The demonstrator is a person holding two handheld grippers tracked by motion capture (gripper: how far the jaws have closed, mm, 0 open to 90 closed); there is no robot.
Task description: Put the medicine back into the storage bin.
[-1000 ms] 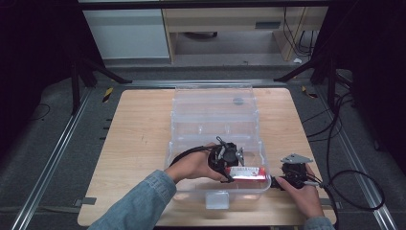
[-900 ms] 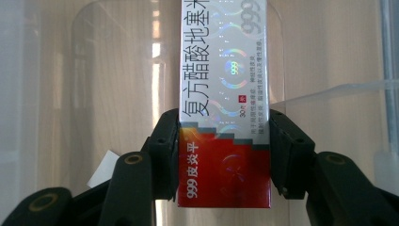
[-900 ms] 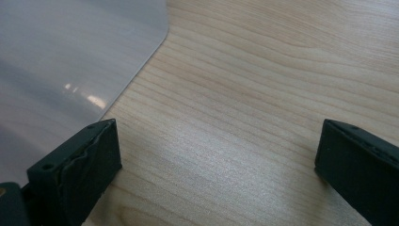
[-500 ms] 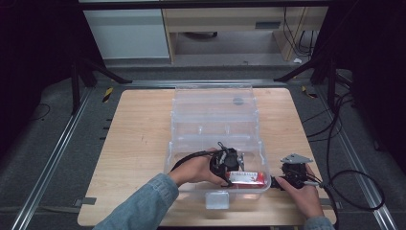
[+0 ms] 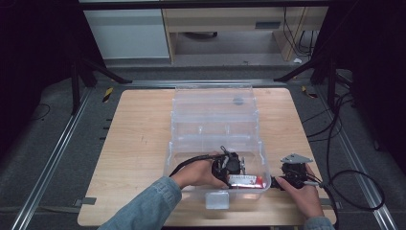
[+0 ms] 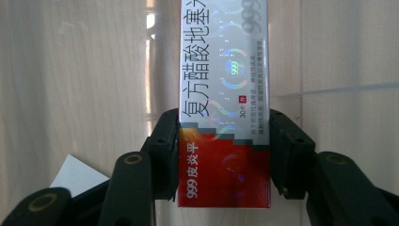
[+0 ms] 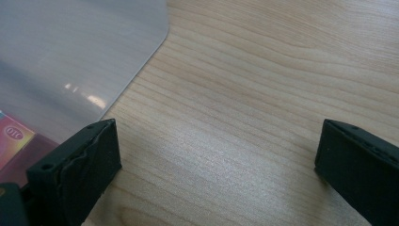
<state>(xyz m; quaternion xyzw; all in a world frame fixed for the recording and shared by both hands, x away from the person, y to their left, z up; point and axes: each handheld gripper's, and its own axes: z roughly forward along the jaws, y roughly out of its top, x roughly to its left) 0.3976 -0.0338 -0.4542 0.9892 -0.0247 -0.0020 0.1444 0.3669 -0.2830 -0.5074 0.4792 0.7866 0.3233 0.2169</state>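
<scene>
A long medicine box, red at one end and silver with black characters along the rest, sits between the jaws of my left gripper, whose pads press on both its sides. In the high view that left gripper is low inside the front compartment of a clear plastic bin, with the medicine box lying along the bin's front wall. My right gripper rests on the table just outside the bin's right front corner. Seen from its own camera, the right gripper stands open over bare wood.
The clear bin has several compartments and its lid is folded back. The bin's rounded corner is close to my right gripper's left jaw. Light wooden tabletop lies to both sides. Black cables trail off the table's right edge.
My left gripper has sunk lower into the bin's front compartment with the medicine box still held. The right gripper has stayed where it was.
</scene>
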